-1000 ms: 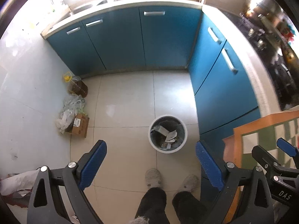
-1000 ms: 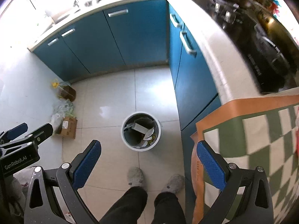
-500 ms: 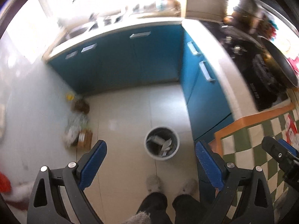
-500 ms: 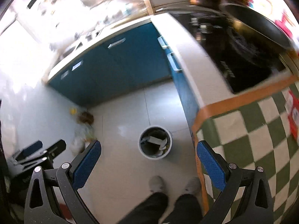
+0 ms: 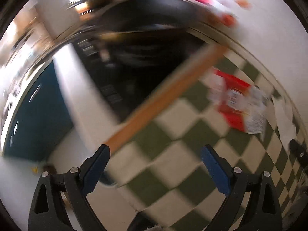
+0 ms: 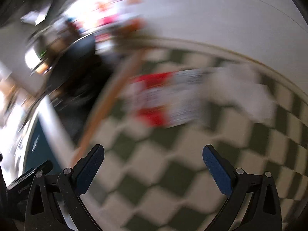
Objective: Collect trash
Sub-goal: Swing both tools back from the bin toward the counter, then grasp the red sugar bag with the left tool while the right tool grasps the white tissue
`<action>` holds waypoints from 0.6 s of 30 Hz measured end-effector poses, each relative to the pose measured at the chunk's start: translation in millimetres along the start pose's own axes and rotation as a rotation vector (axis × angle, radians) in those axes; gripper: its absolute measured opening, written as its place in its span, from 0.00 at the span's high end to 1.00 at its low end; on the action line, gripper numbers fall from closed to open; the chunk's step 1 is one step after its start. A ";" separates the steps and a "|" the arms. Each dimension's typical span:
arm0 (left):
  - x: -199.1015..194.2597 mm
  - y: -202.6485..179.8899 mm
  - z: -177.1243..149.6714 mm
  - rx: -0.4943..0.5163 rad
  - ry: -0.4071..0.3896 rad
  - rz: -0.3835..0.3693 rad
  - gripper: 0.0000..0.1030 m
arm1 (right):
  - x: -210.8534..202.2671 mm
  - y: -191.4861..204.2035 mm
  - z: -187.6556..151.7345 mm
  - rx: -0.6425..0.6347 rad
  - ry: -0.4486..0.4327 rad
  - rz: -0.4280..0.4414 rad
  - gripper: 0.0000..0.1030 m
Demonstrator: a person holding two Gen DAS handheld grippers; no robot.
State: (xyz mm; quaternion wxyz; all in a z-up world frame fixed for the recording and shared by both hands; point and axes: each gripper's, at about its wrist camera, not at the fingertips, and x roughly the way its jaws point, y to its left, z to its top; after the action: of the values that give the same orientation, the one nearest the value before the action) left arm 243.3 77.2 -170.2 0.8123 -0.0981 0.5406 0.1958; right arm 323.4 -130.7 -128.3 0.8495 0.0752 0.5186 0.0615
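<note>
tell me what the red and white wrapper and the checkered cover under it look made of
Red and white printed wrapper: likely thin plastic film or paper, since its edges look crumpled; blur leaves this open. Green and cream checkered table cover: probably cloth or vinyl, flat, with an orange border.

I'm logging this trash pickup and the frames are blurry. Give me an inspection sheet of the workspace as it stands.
Surface: green-and-white checked cloth with an orange border.
Job's things: red-and-white wrapper and white paper lying on the cloth.
Clutter: dark pan on the black stove; details blurred.
Grippers: left tool open, empty; right tool open, empty.
Cables: nothing seen.
Surroundings: blue cabinets, white wall.
</note>
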 end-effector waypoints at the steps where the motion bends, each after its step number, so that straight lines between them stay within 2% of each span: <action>1: 5.0 -26.9 4.8 0.052 -0.001 -0.014 0.06 | 4.7 -26.6 10.3 0.042 -0.009 -0.036 0.00; 4: 20.0 -117.0 11.9 0.257 -0.012 -0.002 0.06 | 20.1 -100.7 34.5 0.146 -0.023 -0.140 0.00; 8: 52.0 -207.5 8.0 0.481 0.004 0.033 0.06 | 40.6 -165.0 47.1 0.215 0.001 -0.205 0.00; 11: 76.2 -240.0 11.2 0.534 0.041 0.041 0.06 | 50.2 -197.0 50.0 0.239 0.016 -0.217 0.00; 14: 95.8 -253.2 19.6 0.541 0.062 0.044 0.06 | 58.7 -211.4 51.1 0.238 0.019 -0.213 0.00; 15: 100.3 -253.5 23.5 0.536 0.065 0.037 0.11 | 60.3 -212.1 50.9 0.237 0.019 -0.209 0.00; 18: 100.4 -246.7 34.7 0.487 0.070 -0.074 0.66 | 66.9 -215.6 53.8 0.233 0.020 -0.167 0.00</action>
State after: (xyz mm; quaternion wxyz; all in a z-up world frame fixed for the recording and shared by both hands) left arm 411.1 -111.6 -261.4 0.7993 0.0741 0.5957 0.0266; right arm 407.4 -333.5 -203.7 0.8320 0.1291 0.5352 -0.0691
